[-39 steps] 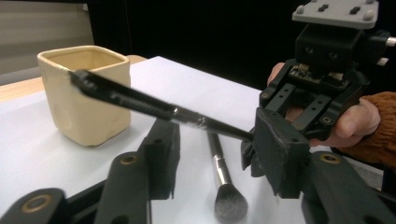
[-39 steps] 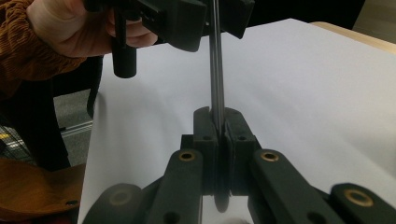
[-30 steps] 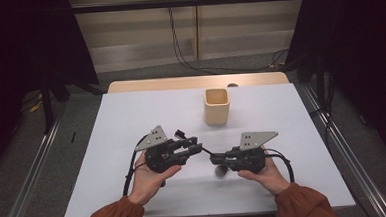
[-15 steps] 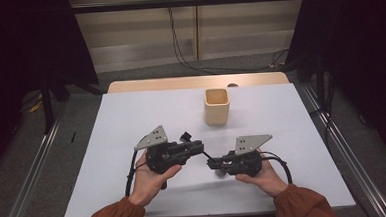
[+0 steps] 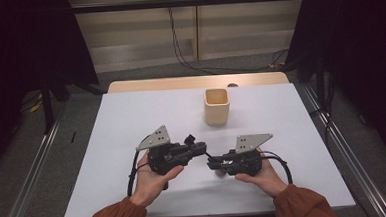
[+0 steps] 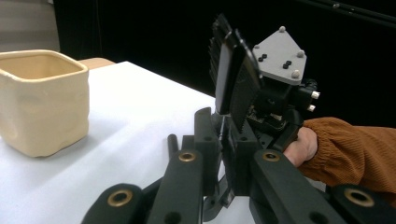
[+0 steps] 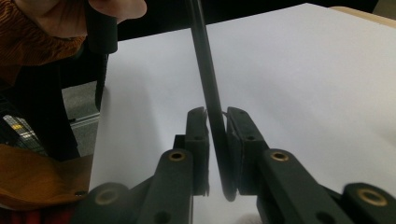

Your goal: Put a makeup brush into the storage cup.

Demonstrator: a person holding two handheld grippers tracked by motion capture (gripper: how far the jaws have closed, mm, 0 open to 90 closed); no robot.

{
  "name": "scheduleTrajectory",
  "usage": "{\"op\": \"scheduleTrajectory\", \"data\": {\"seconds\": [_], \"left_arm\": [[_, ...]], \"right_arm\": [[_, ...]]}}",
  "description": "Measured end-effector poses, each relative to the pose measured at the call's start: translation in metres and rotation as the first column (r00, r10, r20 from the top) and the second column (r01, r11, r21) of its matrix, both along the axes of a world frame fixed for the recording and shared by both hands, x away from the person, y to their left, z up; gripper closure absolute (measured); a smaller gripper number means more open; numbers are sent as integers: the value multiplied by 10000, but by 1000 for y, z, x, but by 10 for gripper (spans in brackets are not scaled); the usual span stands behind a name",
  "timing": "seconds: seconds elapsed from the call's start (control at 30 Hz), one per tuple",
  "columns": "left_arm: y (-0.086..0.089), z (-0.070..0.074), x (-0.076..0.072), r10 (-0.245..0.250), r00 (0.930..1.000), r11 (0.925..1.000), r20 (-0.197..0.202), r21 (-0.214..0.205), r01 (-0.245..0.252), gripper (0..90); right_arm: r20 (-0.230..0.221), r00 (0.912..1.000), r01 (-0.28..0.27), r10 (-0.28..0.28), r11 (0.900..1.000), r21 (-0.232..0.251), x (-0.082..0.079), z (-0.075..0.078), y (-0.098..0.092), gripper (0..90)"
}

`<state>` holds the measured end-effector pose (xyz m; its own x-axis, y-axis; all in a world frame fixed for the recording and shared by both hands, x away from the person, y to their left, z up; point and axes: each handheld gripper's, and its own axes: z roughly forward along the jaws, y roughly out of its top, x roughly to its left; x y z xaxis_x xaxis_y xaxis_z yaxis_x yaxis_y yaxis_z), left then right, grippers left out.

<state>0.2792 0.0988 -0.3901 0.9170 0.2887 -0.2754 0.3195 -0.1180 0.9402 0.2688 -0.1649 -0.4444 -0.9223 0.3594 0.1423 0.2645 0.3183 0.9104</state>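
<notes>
A thin black flat strip point(image 7: 205, 70) spans between my two grippers just above the white table point(image 5: 131, 121). In the left gripper view it stands on edge point(image 6: 231, 79), and my left gripper point(image 6: 223, 140) is shut on its lower end. My right gripper point(image 7: 217, 126) has just been opening. The strip is still between its pads point(image 7: 198, 126), with slim gaps on either side. In the high view the left gripper point(image 5: 202, 150) and the right gripper point(image 5: 213, 162) meet tip to tip at mid-table, each held in a hand with an orange sleeve.
A cream square cup point(image 5: 216, 106) stands upright on the table behind the grippers, close by in the left gripper view point(image 6: 42, 102). A wooden strip point(image 5: 194, 82) borders the far edge. Dark curtains and floor rails flank the table.
The right gripper has shifted a little left toward the left gripper, so the two tips now meet. The cup has not moved.
</notes>
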Motion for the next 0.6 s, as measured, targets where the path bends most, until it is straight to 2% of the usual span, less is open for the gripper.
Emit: {"op": "scheduleTrajectory", "data": {"seconds": [0.2,0.27,0.37,0.4,0.5,0.57,0.6], "left_arm": [[2,1,1,75,10000,10000,-8,-43,-75,854],[3,1,2,182,9998,9998,5,15,-182,854],[8,2,5,309,9995,9995,-47,-50,-309,854],[9,3,5,357,9993,9993,-74,-75,-358,854],[14,5,7,465,9989,9989,-14,22,-465,854],[16,7,8,529,9986,9985,-14,124,-529,854],[17,7,9,562,9984,9984,-88,13,-562,854]], "right_arm": [[-88,10000,-20,20,10000,79,-1,1,0,685],[-121,9999,22,-21,10000,70,0,1,0,610],[-190,9998,76,-74,9999,86,0,1,-1,581],[-233,9997,82,-80,9999,91,0,1,-2,535],[-314,9993,187,-183,9998,113,0,2,-3,486],[-442,9988,225,-219,9997,126,1,2,-4,422],[-575,9980,275,-266,9995,150,1,2,-5,387]]}}
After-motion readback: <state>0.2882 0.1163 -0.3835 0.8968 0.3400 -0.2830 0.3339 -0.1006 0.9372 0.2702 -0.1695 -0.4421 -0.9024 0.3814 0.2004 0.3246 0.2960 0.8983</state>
